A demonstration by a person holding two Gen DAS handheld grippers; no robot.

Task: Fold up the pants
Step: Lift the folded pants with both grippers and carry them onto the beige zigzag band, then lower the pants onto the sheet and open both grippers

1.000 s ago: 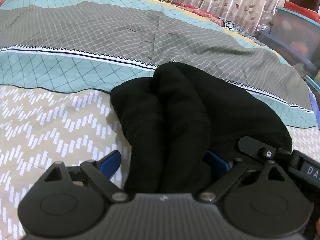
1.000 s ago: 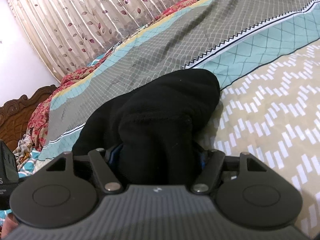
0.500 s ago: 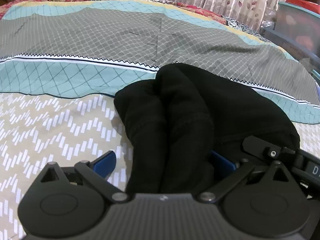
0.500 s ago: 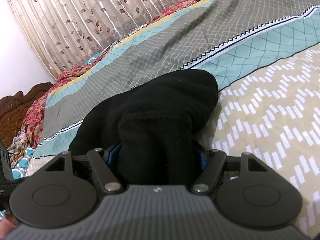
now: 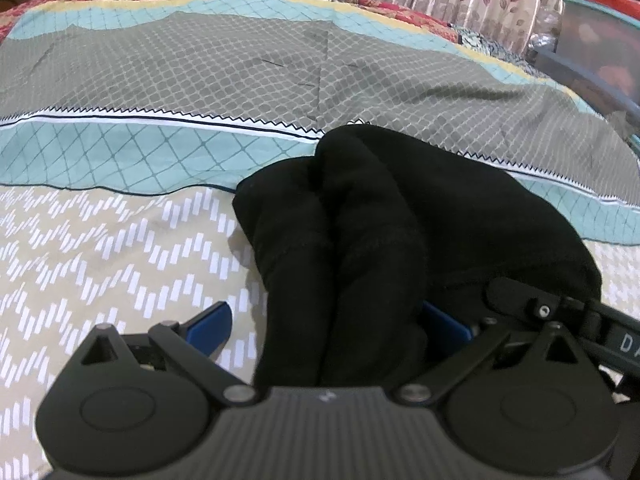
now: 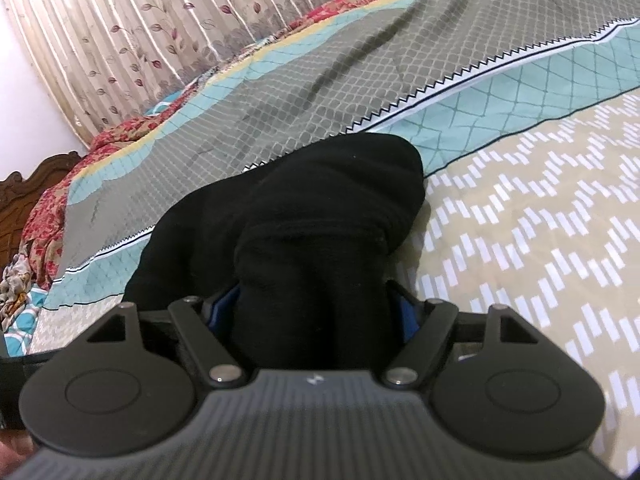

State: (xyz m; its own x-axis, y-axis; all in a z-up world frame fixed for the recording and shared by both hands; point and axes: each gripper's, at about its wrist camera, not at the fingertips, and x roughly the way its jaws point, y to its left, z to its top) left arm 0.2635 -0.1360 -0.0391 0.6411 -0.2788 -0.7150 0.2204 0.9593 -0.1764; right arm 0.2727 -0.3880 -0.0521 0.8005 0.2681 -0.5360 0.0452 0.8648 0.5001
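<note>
Black pants (image 5: 380, 220) lie bunched in thick folds on the patterned bedsheet (image 5: 100, 248). My left gripper (image 5: 328, 320) has its blue fingers (image 5: 212, 322) spread wide, with a thick roll of the pants lying between them; the left finger stands clear of the cloth. The right gripper's black body (image 5: 560, 316) shows at the right edge of the left wrist view. In the right wrist view the pants (image 6: 320, 216) fill the space between my right gripper's (image 6: 316, 312) blue fingers (image 6: 408, 312), which press against the bundle on both sides.
Floral curtains (image 6: 140, 32) hang behind the bed. A wooden headboard (image 6: 24, 184) stands at the left in the right wrist view. Plastic storage bins (image 5: 600, 52) stand at the far right. A red floral blanket (image 6: 44, 216) lies along the bed's far side.
The left gripper's fingers have spread a little wider and the view has shifted slightly. The right gripper keeps its hold on the pants; the bundle has hardly moved.
</note>
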